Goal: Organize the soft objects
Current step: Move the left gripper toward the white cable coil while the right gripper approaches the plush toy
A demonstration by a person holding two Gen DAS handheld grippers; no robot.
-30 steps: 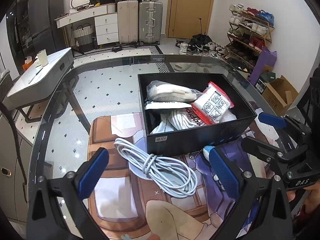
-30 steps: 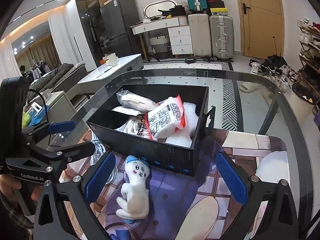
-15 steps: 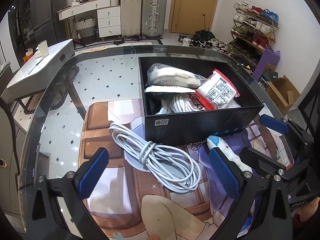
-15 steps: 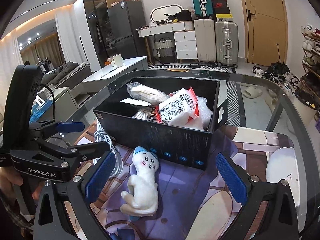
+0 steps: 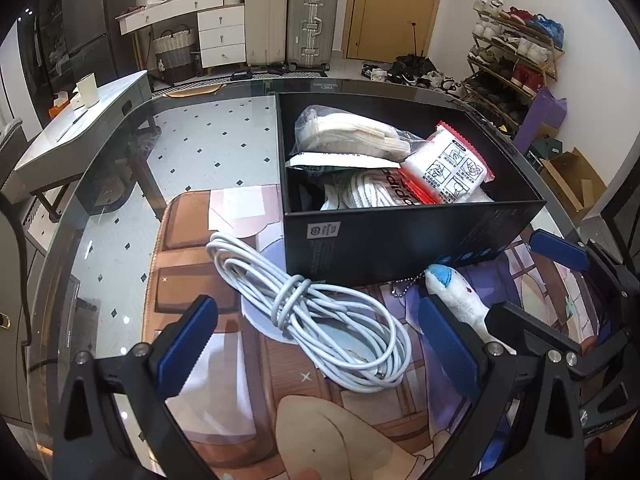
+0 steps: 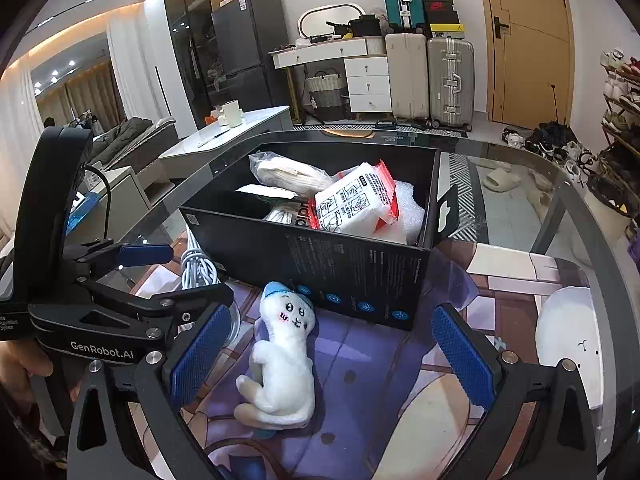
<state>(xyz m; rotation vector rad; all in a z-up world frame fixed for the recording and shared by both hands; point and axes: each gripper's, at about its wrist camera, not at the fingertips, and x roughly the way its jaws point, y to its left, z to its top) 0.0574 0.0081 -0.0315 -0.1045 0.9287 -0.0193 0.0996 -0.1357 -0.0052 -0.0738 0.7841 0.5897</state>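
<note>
A black box (image 5: 400, 240) (image 6: 352, 276) on the printed mat holds bagged white soft items and a red-edged packet (image 5: 448, 168) (image 6: 352, 204). In front of the box lies a coiled white cable (image 5: 316, 320) (image 6: 196, 264). A small white plush toy with a blue cap (image 6: 284, 356) (image 5: 456, 296) lies on the mat beside it. My left gripper (image 5: 316, 348) is open above the cable. My right gripper (image 6: 332, 356) is open with the plush between its fingers, untouched. Each gripper shows in the other's view.
The mat (image 5: 248, 360) covers the near part of a round glass table (image 5: 192, 148). The table's rim curves close on both sides. A white low table (image 5: 76, 132), suitcases (image 5: 288, 24) and a shoe rack (image 5: 516, 60) stand beyond.
Both grippers have drawn nearer to the table and the box. The cable sits more centrally under the left gripper, and the plush has come between the right gripper's fingers.
</note>
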